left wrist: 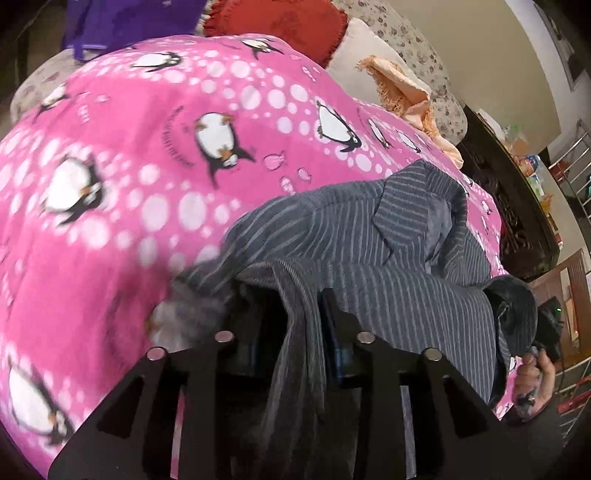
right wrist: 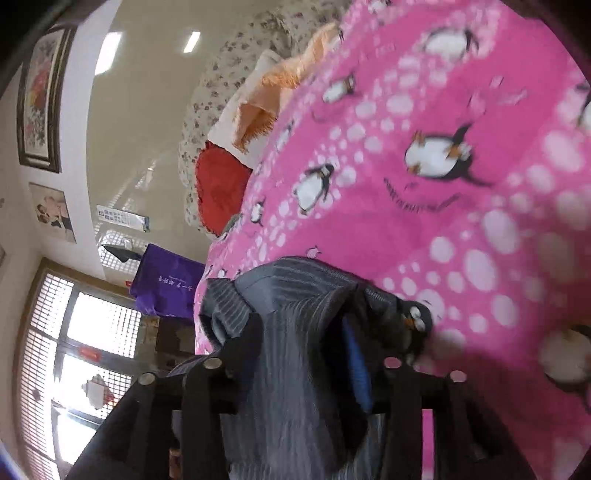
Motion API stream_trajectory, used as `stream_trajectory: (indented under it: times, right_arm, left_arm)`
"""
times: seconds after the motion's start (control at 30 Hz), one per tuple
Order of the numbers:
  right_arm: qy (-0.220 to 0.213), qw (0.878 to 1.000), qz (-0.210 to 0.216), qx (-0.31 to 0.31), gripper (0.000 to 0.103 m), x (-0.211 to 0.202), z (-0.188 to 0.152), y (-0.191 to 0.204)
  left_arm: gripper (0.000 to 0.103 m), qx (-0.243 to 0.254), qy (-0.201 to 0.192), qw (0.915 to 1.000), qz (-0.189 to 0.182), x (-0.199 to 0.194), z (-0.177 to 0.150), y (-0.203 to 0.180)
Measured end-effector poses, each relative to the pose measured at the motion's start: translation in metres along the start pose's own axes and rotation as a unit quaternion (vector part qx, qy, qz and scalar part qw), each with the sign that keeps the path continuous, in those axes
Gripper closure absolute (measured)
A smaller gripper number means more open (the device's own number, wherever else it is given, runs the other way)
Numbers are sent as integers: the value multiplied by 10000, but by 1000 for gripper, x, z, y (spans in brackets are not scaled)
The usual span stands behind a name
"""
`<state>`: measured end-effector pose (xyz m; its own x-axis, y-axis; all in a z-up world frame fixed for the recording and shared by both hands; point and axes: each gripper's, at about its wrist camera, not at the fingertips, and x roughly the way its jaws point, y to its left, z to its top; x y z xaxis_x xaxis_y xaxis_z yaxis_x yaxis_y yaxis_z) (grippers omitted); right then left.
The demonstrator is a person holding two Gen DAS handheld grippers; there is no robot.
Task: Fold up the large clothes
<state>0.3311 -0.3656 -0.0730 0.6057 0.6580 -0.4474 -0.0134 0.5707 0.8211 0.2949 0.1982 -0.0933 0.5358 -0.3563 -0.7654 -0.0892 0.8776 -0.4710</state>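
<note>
Looking down the left tool (left wrist: 291,310), we see its two prongs standing apart, with a hanging fold of the grey pinstriped jacket (left wrist: 369,240) running between them. There is a dark gap on the left side of the fold, so the pads are not pinching it.

It is the same at the right tool (right wrist: 304,328). Its prongs are apart and a band of jacket cloth passes between them. A sliver of shadow shows between the cloth and the blue pad (right wrist: 356,354), so nothing is clamped there either.

In the left wrist view, low at the right edge, we catch a hand (left wrist: 532,384) by the jacket's bunched dark end.

The jacket lies in a crumpled heap on the pink penguin blanket (left wrist: 147,166), just beyond both tools. Its lapel is turned up and the lining shows. The blanket covers the bed and is motion-blurred near the lens.

Past the blanket, at the head of the bed, a peach fringed towel (left wrist: 402,92) lies over a pale pillow. Floral pillows (left wrist: 413,40) sit behind it, with a red cushion (left wrist: 280,22) beside them. A purple cloth (left wrist: 122,18) lies beyond the cushion.

Farthest off, the right wrist view shows a framed flower picture (right wrist: 38,96) on the wall and a bright latticed window (right wrist: 74,332).
</note>
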Motion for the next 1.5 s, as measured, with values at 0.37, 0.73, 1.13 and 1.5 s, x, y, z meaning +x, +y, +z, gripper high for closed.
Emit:
stream_trajectory:
  times: [0.37, 0.73, 1.13, 1.5]
  right_arm:
    - [1095, 9213, -204, -3726, 68, -17, -129, 114]
    - [1718, 9161, -1228, -3408, 70, 95, -110, 107]
    - [12, 9548, -686, -2892, 66, 60, -22, 141]
    - [187, 9550, -1132, -2734, 63, 98, -39, 108]
  left_arm:
    - [72, 984, -1126, 9887, -119, -94, -62, -66]
    - [80, 1547, 245, 9875, 187, -6, -91, -106]
    - [80, 781, -1222, 9887, 382, -27, 22, -104]
    - [66, 1175, -709, 9824, 1268, 63, 8, -101]
